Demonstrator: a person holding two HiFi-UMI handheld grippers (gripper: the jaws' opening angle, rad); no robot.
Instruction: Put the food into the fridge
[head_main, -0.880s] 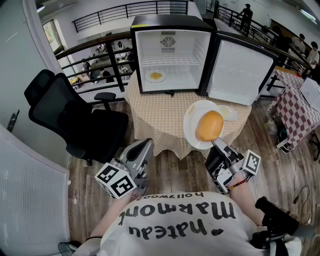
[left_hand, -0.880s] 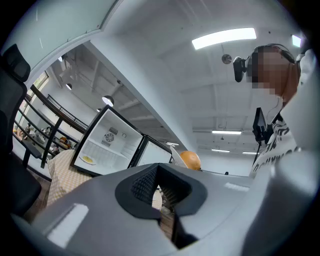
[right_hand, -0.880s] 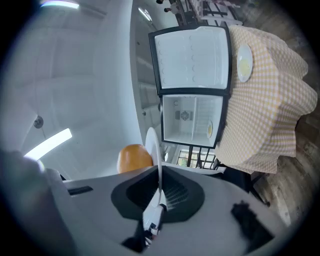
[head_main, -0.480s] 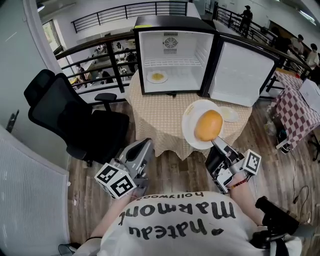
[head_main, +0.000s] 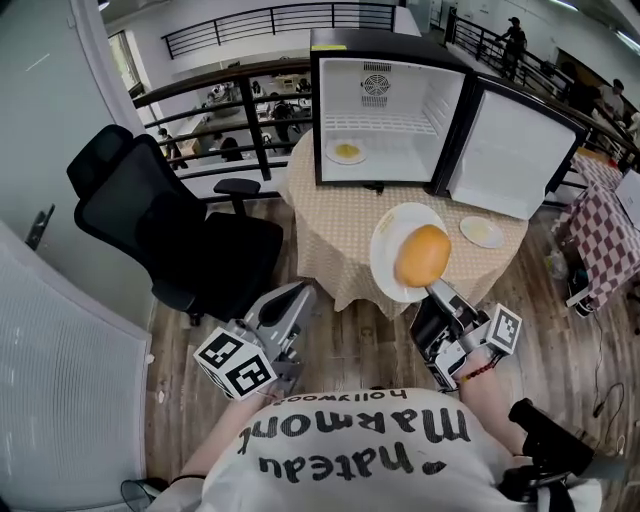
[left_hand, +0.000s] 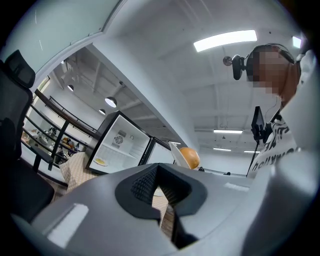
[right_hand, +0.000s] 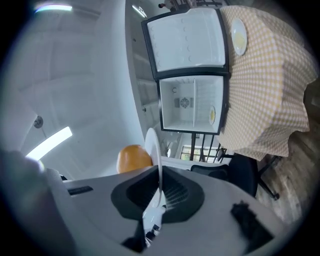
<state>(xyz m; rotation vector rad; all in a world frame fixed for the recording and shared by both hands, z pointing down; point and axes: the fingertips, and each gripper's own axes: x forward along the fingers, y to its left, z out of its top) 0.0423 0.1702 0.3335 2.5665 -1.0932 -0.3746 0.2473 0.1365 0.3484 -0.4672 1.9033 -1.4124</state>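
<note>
My right gripper is shut on the near rim of a white plate that carries a round orange bun. It holds the plate above the front edge of the checked table. In the right gripper view the plate stands edge-on between the pads, with the bun to its left. The small fridge stands open on the table, with a plate of yellow food on its floor. My left gripper hangs low by my body, shut and holding nothing.
Another small plate of food lies on the table in front of the open fridge door. A black office chair stands left of the table. A railing runs behind. A red-checked table is at the far right.
The table and fridge have shifted right in the head view. Both grippers and the held plate with the bun keep nearly the same place in the view.
</note>
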